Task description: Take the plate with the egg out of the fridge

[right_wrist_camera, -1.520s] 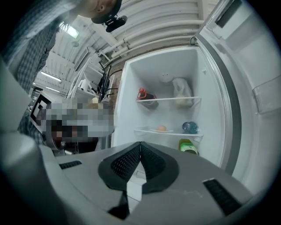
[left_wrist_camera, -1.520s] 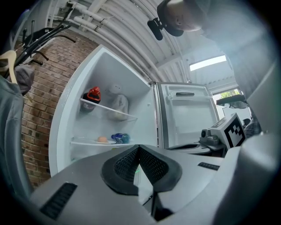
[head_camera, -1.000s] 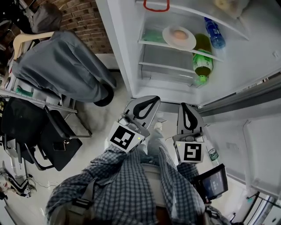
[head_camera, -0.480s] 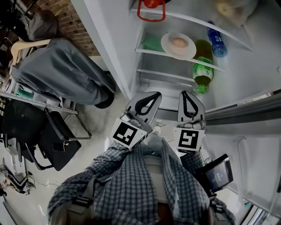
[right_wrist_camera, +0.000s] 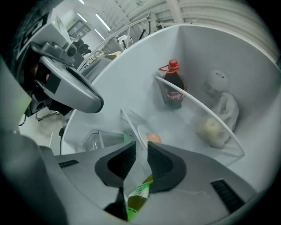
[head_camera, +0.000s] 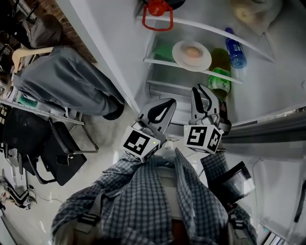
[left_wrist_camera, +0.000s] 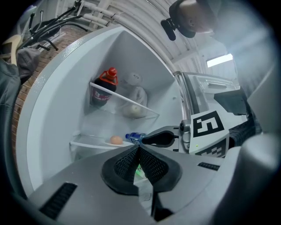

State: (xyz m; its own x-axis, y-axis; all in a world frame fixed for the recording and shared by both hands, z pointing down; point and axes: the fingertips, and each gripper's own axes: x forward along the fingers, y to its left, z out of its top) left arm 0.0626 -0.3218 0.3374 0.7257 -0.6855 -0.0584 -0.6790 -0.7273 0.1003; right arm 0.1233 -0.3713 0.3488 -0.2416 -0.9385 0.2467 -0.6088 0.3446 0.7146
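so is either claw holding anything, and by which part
Nothing is held. The left claw is shut empty, the right claw slightly open and empty; the round white plate with the egg sits on its shelf.

Bright white fridge (head_camera: pixel 126 57) interior, dim elsewhere; fisheye bending, dark blurred corners.

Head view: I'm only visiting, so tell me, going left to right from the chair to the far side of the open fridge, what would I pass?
grey jacket → red-capped bottle → plate with the egg → blue bottle
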